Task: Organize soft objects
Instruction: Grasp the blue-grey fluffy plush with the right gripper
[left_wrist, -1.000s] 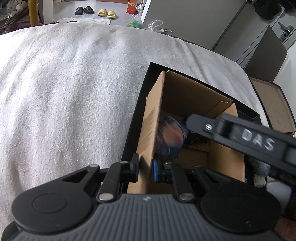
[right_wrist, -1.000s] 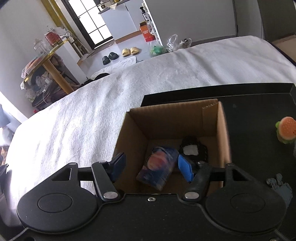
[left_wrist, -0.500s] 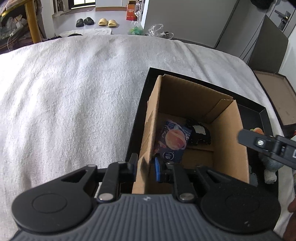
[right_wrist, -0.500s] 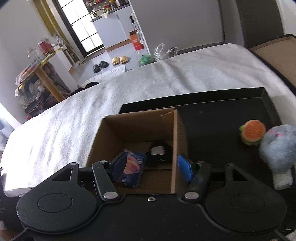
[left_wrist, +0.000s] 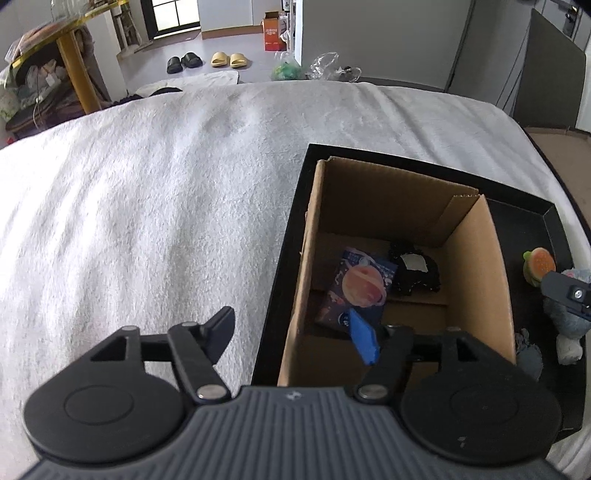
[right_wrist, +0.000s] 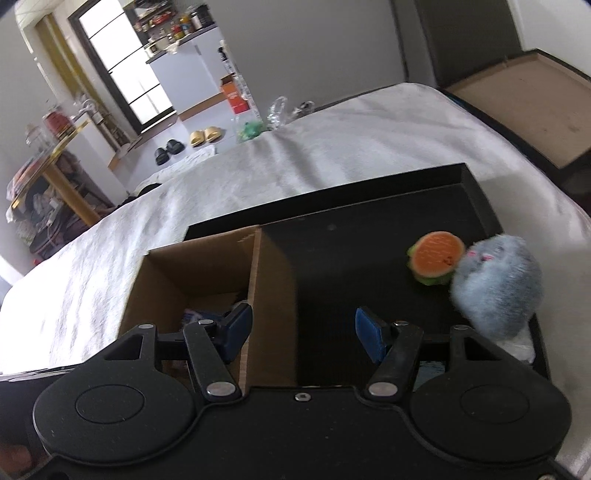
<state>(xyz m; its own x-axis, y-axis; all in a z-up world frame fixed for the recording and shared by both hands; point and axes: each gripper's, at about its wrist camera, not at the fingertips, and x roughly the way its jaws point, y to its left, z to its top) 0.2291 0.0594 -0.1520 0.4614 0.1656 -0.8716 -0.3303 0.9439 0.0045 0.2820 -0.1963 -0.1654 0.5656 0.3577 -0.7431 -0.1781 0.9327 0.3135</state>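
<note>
In the left wrist view, the left gripper (left_wrist: 293, 334) has its jaws spread wide with nothing between them; one finger hangs over the white towel-like bed cover (left_wrist: 147, 221) and the blue-padded finger hangs over the near end of the cardboard box (left_wrist: 476, 266). The box stands open-topped in the left part of a black tray (left_wrist: 284, 266) that lies on the bed. On the box floor a blue packet printed with a ringed planet (left_wrist: 360, 286) lies tilted, and just beside it, toward the far right corner, sits a black soft item with a white patch (left_wrist: 413, 271). Outside the box, at the tray's right side, a small plush burger (left_wrist: 539, 264) rests next to a grey plush toy (left_wrist: 567, 321), and the tip of the right gripper's finger (left_wrist: 565, 291) crosses in front of that toy. In the right wrist view, the right gripper (right_wrist: 303, 334) is likewise wide open and holds nothing; its left finger is over the box (right_wrist: 199, 269) and its right finger over the bare black tray (right_wrist: 351, 258), so the box's right wall stands between them. The plush burger (right_wrist: 436, 254) and the grey plush toy (right_wrist: 498, 284) touch each other on the tray's far right, well apart from the box. Slippers (right_wrist: 205, 134) lie on the floor beyond the bed.
</note>
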